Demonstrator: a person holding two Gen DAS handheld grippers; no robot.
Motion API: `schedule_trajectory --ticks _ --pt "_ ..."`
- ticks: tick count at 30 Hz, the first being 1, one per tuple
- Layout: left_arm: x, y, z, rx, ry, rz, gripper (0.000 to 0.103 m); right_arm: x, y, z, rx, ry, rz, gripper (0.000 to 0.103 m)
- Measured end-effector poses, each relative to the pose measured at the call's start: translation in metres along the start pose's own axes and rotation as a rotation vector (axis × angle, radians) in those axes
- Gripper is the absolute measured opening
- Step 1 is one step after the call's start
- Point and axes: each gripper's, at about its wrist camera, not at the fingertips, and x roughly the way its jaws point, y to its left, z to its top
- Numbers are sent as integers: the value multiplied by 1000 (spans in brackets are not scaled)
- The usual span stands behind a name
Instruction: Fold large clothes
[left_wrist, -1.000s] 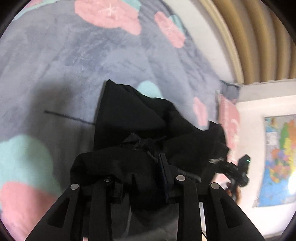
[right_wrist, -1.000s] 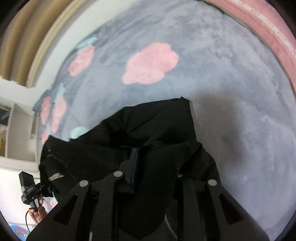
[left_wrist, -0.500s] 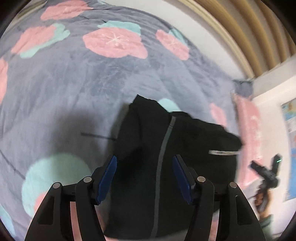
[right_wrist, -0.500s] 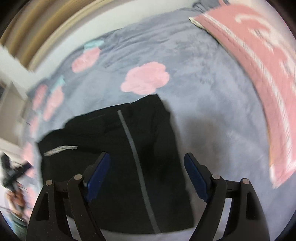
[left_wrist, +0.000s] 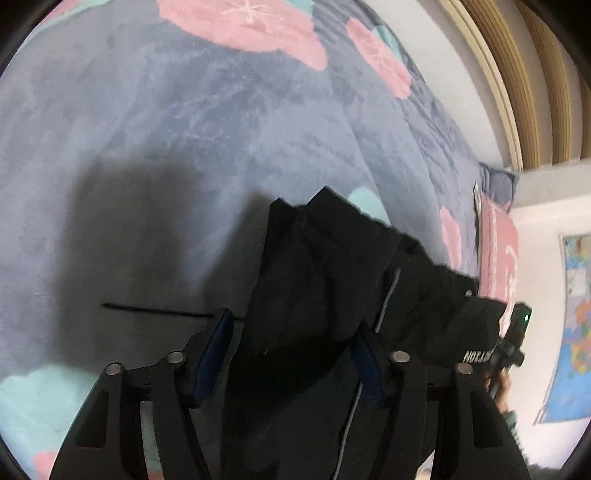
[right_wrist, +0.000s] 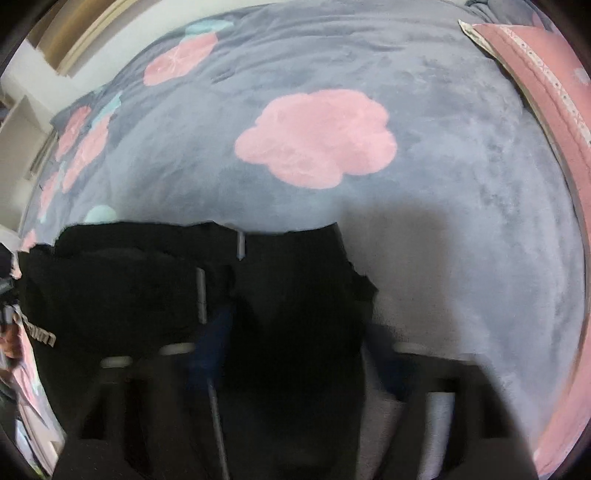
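A large black garment (left_wrist: 332, 280) with a thin grey stripe and white lettering lies bunched on a grey blanket (left_wrist: 184, 129). My left gripper (left_wrist: 291, 354) is open, its blue pads on either side of a raised fold of the cloth. The same garment (right_wrist: 177, 295) fills the lower half of the right wrist view. My right gripper (right_wrist: 295, 347) is open and blurred, its fingers straddling the garment's right part.
The blanket (right_wrist: 461, 221) has pink and teal flower patches. A pink pillow (right_wrist: 546, 92) lies at the right edge. A thin dark cord (left_wrist: 155, 310) lies on the blanket left of the garment. A wall map (left_wrist: 576, 325) hangs at far right.
Both grippers opened and let go of the garment, which dropped flat. They have since come back down low over it, jaws still open, and the cloth is bunched again.
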Motion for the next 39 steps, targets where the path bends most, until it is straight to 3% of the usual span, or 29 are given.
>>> schedule_trajectory --ticks 1,3,6,10,12,15,19,22,25,29,31,34,37,39 --pt "-2 -4 -2 11 -12 -10 16 -4 2 -1 3 -14 -9 30" --pt "-18 -17 -10 66 -76 20 12 -26 7 -7 -11 -77 -43 23" --pt "-50 -40 -19 116 -164 14 10 -62 12 -14 -11 -149 -92 18" --pt "-95 -77 -10 173 -292 -52 10 -110 13 0 0 -261 -142 17" --pt "-93 -89 4 184 -328 -17 10 -118 15 12 3 -305 -182 16" --pt "-62 -78 23 126 -298 33 10 -101 8 35 44 -313 -270 14" --pt "17 -39 32 20 -132 173 11 -38 -12 48 104 -135 -175 14" --pt "44 -17 26 -39 -100 150 14 -20 -7 37 94 -85 -138 19" --pt "31 -16 30 -49 -85 97 17 -23 -1 24 95 -77 -127 38" --pt "-10 -21 29 -36 -112 65 24 -55 14 7 88 -118 -79 49" --pt "-41 -31 23 8 -148 52 28 -75 27 0 81 -142 -32 51" --pt "-70 -48 7 63 -206 102 30 -99 65 -16 24 -153 43 51" --pt "-86 -69 -10 107 -224 146 30 -108 105 -32 -70 -137 66 51" --pt "-87 -95 -29 193 -212 144 30 -105 136 -47 -138 -113 55 51"
